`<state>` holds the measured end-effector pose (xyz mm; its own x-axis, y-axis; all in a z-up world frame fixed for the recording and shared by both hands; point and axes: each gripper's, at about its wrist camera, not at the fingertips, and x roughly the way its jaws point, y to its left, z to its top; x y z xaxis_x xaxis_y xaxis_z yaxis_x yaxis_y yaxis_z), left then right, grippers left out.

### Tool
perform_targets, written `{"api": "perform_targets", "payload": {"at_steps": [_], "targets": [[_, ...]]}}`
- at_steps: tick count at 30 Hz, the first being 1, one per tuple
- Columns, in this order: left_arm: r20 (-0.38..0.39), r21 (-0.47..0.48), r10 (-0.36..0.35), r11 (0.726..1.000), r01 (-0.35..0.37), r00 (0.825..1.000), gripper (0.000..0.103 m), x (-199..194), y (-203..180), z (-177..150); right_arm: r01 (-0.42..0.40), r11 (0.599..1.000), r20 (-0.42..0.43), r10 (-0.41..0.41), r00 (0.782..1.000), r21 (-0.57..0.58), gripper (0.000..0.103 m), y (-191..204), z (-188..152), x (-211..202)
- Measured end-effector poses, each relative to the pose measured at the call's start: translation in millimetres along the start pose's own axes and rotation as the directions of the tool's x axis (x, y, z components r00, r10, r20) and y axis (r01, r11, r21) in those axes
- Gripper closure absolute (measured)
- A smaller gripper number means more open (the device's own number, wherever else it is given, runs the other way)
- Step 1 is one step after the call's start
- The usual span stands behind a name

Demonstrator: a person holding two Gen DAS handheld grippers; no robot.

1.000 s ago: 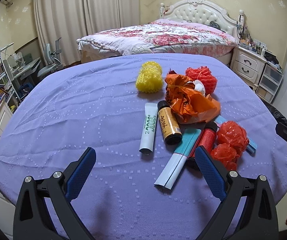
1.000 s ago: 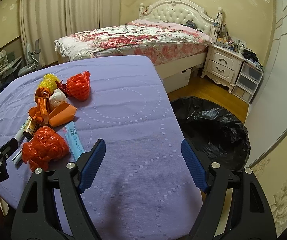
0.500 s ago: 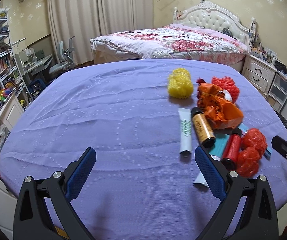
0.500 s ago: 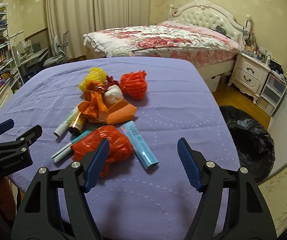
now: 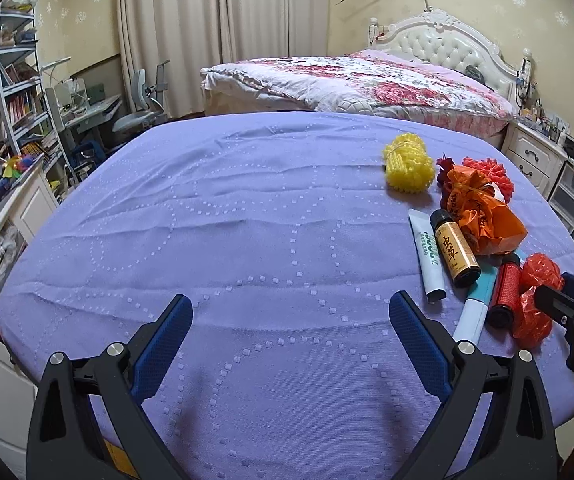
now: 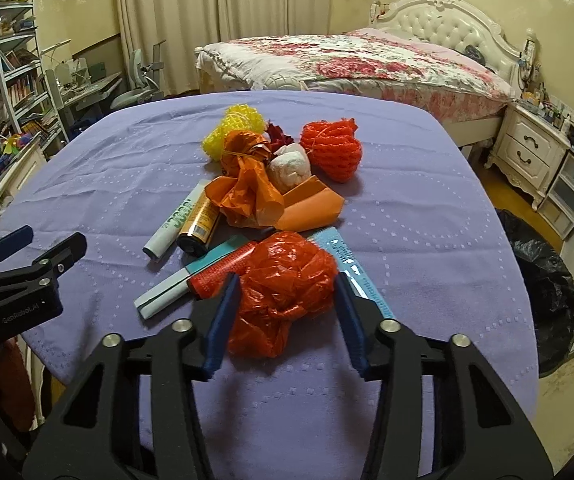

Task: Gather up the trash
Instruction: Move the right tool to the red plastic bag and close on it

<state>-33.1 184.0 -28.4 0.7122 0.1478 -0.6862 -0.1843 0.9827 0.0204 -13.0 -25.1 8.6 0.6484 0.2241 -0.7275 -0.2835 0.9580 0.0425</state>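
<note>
Red plastic bag between closing right gripper | left gripper wide, empty

On my left, the desk lay bare and wide, an easy lane for the left hand-held gripper. The trash crowded the right half: the red plastic bag sat between my right hand-held gripper's narrowing jaws, hemmed by the red bottle and blue packet. Beyond the desk's right edge, the black bin bag stood open.
</note>
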Motion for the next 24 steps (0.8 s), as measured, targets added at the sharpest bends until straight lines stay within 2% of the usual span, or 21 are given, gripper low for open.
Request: {"api": "perform_targets", "payload": {"at_steps": [8, 11, 13, 14, 15, 17, 24], "targets": [[-0.001, 0.004, -0.035, 0.999, 0.035, 0.999, 0.007, -1, -5, -4, -0.005, 1.0, 0.028, 0.005, 1.0, -0.018, 0.085, 8, 1, -7], [-0.004, 0.003, -0.04, 0.999, 0.04, 0.999, 0.007, 0, -7, -4, -0.005, 1.0, 0.022, 0.005, 1.0, -0.023, 0.086, 7, 1, -7], [-0.008, -0.001, -0.039, 0.999, 0.039, 0.999, 0.007, 0, -7, -5, 0.001, 1.0, 0.011, 0.0, 1.0, -0.03, 0.082, 7, 1, -5], [-0.011, -0.004, -0.037, 0.999, 0.037, 0.999, 0.007, 1, -6, -5, 0.0, 1.0, 0.015, 0.0, 1.0, -0.02, 0.072, 6, 0, -6], [-0.012, -0.007, -0.034, 0.999, 0.034, 0.999, 0.007, 1, -5, -5, -0.006, 1.0, 0.013, 0.006, 1.0, 0.001, 0.053, 4, 0, -6], [-0.011, -0.014, -0.025, 1.0, 0.025, 1.0, 0.007, 1, -2, -5, -0.028, 0.999, 0.013, 0.027, 1.0, 0.036, 0.041, 1, -1, -6], [-0.008, -0.038, 0.004, 0.999, -0.004, 1.0, 0.007, -1, 12, -4, -0.034, 0.999, -0.012, 0.034, 0.999, 0.015, 0.041, 8, -3, 5]]}}
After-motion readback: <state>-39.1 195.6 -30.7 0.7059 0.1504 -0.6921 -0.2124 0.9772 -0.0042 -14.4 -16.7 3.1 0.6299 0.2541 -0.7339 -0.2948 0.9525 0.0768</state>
